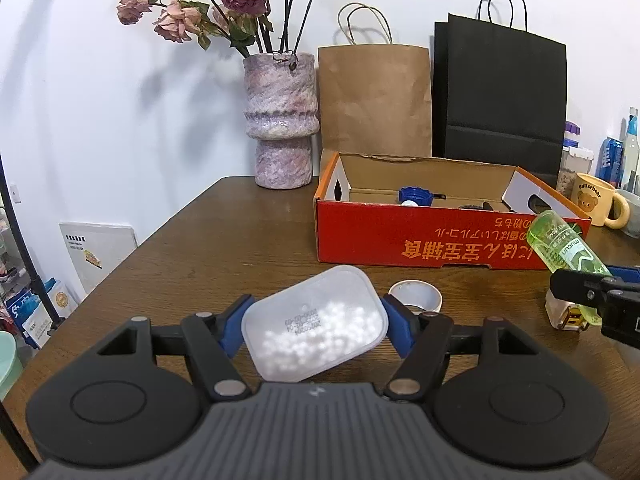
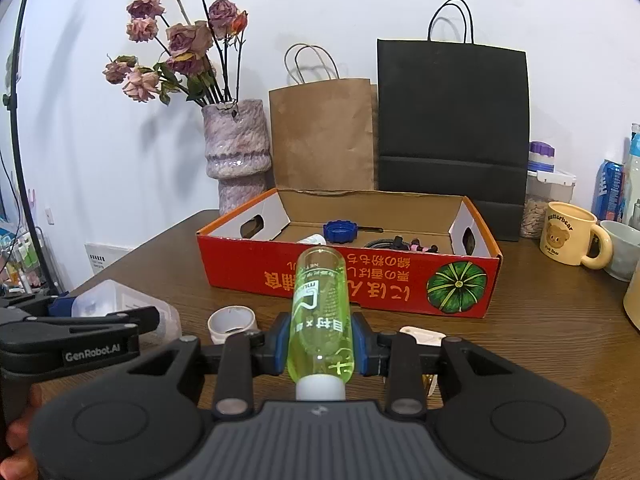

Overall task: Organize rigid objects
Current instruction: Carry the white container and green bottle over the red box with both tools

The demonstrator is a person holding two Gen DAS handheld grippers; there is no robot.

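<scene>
Tub (image 1: 316, 320) sits between the left claw (image 1: 316, 322) pads, tilted, white beads inside, lifted off the worktop (image 1: 224, 240). Pads look pressed on both its short ends; I'd call it clamped on the tub.

Bottle (image 2: 322, 312), green, is clamped in the right claw (image 2: 320, 346), cap end toward the handle, base pointing at 12 o'clock. Long axis runs straight at the box (image 2: 352, 280).

Key relation: the box lies at 12 o'clock from the right claw, near, with its red front wall facing it. From the left claw it's at about 1 o'clock and a bit further off. Right hand is nearer, so my guess is the bottle goes in first. Both loads need to clear the front wall before dropping in.

Box already holds a blue cap (image 2: 339, 231) and some dark cable bits.

Still on the worktop: tape roll (image 1: 416, 298) just past the left claw at 1 o'clock, and a small white item (image 2: 422, 336) by the right claw.

Beyond: vase (image 1: 280, 120) of dried roses at 11 o'clock, brown bag (image 1: 374, 100) and black bag (image 1: 500, 96) against the white wall, mug (image 2: 568, 234) at 2 o'clock.
</scene>
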